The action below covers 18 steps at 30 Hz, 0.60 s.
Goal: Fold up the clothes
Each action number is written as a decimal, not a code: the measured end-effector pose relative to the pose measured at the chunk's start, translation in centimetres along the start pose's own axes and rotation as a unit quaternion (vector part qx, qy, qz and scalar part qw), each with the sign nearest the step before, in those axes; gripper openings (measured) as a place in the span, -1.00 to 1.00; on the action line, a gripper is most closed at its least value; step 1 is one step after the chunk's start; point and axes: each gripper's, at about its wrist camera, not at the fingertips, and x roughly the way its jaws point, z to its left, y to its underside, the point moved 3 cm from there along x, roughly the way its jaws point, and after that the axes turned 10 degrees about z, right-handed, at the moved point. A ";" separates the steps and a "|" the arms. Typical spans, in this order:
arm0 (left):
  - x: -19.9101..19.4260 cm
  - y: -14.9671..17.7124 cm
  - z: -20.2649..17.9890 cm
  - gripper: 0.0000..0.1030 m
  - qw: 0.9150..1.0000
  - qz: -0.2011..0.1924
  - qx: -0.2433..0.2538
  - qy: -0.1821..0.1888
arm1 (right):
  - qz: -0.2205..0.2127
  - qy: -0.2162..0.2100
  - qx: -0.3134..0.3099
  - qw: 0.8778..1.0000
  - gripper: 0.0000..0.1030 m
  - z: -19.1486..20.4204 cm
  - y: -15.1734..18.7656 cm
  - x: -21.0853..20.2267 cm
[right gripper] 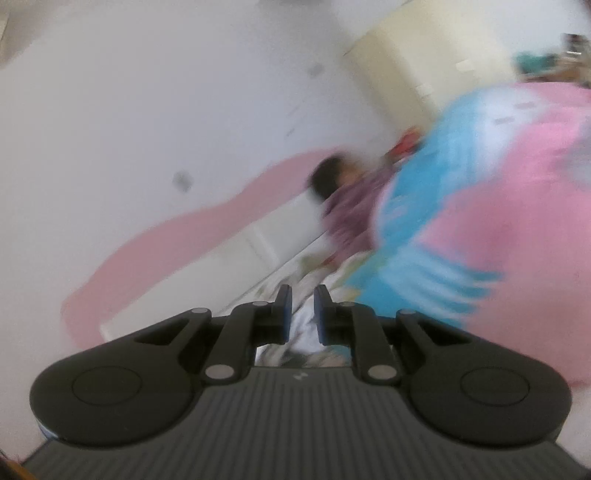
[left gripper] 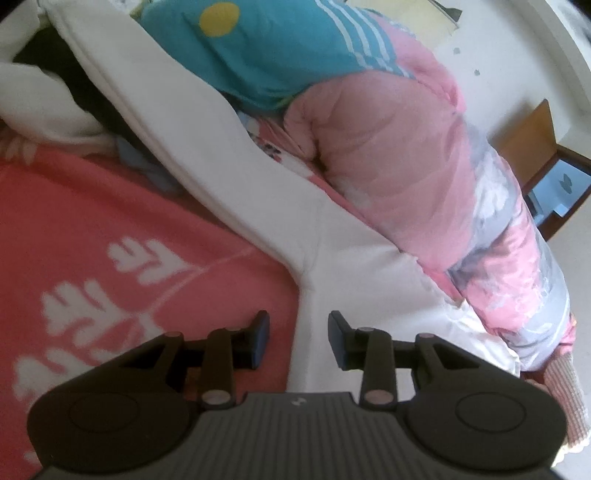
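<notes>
Hovering, left gripper [left gripper: 297, 338] fingers apart over white garment [left gripper: 207, 147] on pink blanket [left gripper: 92, 221]; right gripper [right gripper: 303, 314] fingers slightly apart, empty; view blurred.

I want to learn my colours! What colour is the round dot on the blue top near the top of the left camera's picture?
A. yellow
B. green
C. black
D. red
A: the round dot on the blue top is plainly yellow.

White garment [left gripper: 207, 147] spread flat across the coral leaf-print cover, long sleeve angled away, turquoise striped top [left gripper: 266, 55] heaped on puffy pink jacket [left gripper: 399, 140] beside it
</notes>
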 end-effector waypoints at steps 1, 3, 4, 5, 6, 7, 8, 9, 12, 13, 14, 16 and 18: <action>-0.1 -0.2 0.1 -0.25 1.000 -0.002 -0.002 -0.001 | -0.016 0.011 0.027 0.999 -0.73 -1.9 0.9 -3.2; -0.3 -0.6 0.3 -0.24 1.000 -0.007 -0.002 -0.006 | -0.035 0.026 0.074 0.996 -0.73 -5.5 3.4 -8.7; -0.4 -0.7 0.3 -0.24 1.000 -0.011 -0.001 -0.009 | -0.035 0.039 0.099 0.994 -0.73 -7.4 5.2 -11.0; -0.6 -0.9 0.3 -0.23 1.000 -0.015 0.001 -0.013 | -0.031 0.054 0.124 0.990 -0.73 -9.4 7.1 -13.1; -0.7 -1.0 0.2 -0.23 1.000 -0.021 0.006 -0.018 | -0.027 0.068 0.149 0.986 -0.73 -11.3 9.1 -15.2; -0.9 -1.1 0.1 -0.23 0.999 -0.026 0.011 -0.022 | -0.020 0.085 0.174 0.981 -0.73 -13.2 11.0 -16.9; -1.0 -1.2 0.0 -0.23 0.999 -0.030 0.018 -0.023 | -0.010 0.102 0.199 0.975 -0.73 -15.1 12.7 -18.0; -1.3 -1.3 -0.2 -0.23 0.999 -0.036 0.027 -0.021 | 0.001 0.116 0.219 0.969 -0.73 -16.7 14.1 -18.6; -1.9 -1.6 -1.5 -0.23 0.997 -0.050 0.060 -0.028 | 0.049 0.149 0.231 0.960 -0.73 -20.4 17.2 -18.8; -1.8 -1.9 -2.1 -0.23 0.995 -0.050 0.074 -0.034 | 0.066 0.157 0.224 0.960 -0.73 -21.2 17.9 -18.5; -1.7 -2.1 -2.8 -0.23 0.994 -0.049 0.087 -0.039 | 0.084 0.160 0.215 0.960 -0.73 -21.9 18.4 -17.8; -1.6 -2.6 -4.1 -0.23 0.991 -0.048 0.115 -0.051 | 0.109 0.157 0.192 0.963 -0.73 -23.0 18.9 -16.5; -0.4 -3.4 -5.5 -0.23 0.987 -0.037 0.141 -0.065 | 0.120 0.142 0.168 0.968 -0.73 -24.2 19.2 -15.3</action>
